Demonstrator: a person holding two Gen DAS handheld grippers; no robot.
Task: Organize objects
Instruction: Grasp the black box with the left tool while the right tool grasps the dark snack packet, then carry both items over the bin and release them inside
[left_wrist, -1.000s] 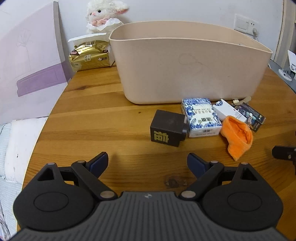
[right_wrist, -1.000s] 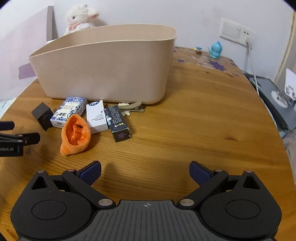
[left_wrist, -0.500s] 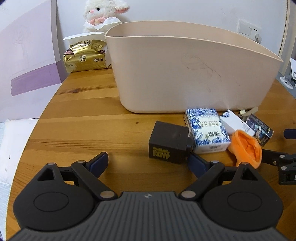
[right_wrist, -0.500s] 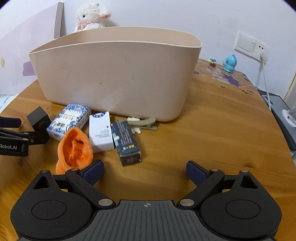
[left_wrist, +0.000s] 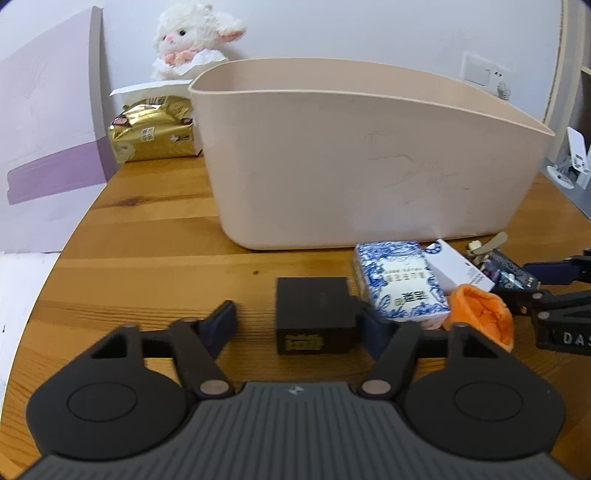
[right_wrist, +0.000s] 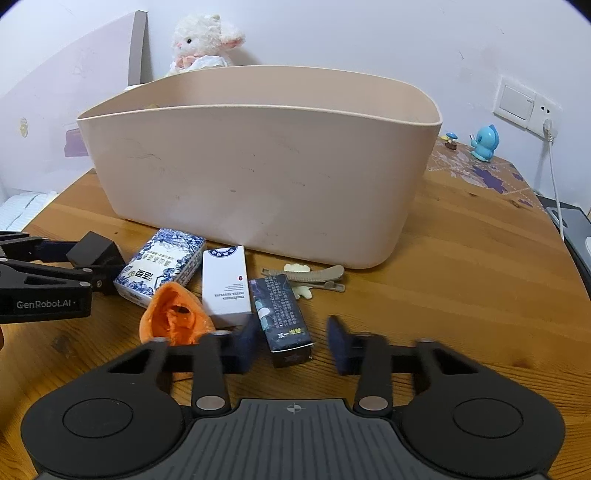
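A beige tub (left_wrist: 369, 162) (right_wrist: 258, 177) stands on the round wooden table. In front of it lie a black cube (left_wrist: 314, 314) (right_wrist: 94, 251), a blue-patterned pack (left_wrist: 400, 282) (right_wrist: 160, 266), a white box (left_wrist: 458, 269) (right_wrist: 224, 284), an orange cloth (left_wrist: 480, 317) (right_wrist: 173, 321), a dark box (right_wrist: 282, 317) and a beige hair clip (right_wrist: 310, 277). My left gripper (left_wrist: 299, 325) is open, its fingers on either side of the black cube, the right finger touching it. My right gripper (right_wrist: 291, 343) is open, its fingers on either side of the dark box's near end.
A plush lamb (left_wrist: 192, 40) and a gold packet (left_wrist: 155, 133) sit behind the tub at the left. A purple-and-white board (left_wrist: 48, 147) leans at the left. A blue figurine (right_wrist: 484, 144) and a wall socket (right_wrist: 517, 107) are at the back right.
Both grippers have moved forward toward the objects. The left one now straddles the black cube; the right one's jaws have narrowed around the dark box.
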